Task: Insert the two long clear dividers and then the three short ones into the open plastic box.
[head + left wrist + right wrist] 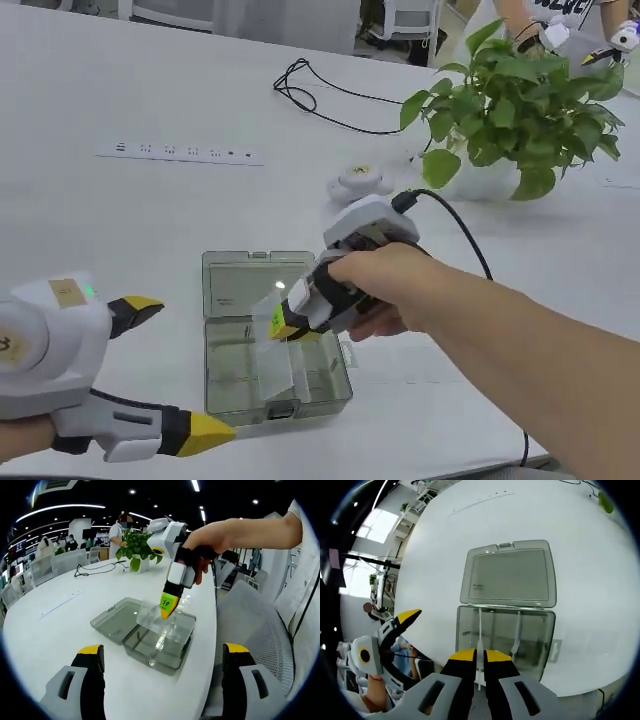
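- A potted plant point(515, 110) stood well beyond the right gripper point(283, 325).
- A black cable point(290, 97) lay looped beside it, farther off.
- A white power strip point(180, 153) lay beyond the left gripper point(185, 368).

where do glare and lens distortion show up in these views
Head view: soft even light, faint shadows, one small glint on the box lid. Left gripper view: the fisheye bends the table edge, the ceiling lights streak bright, and the box reflects them. Right gripper view: the table curves strongly, and the window at upper left is blown out.
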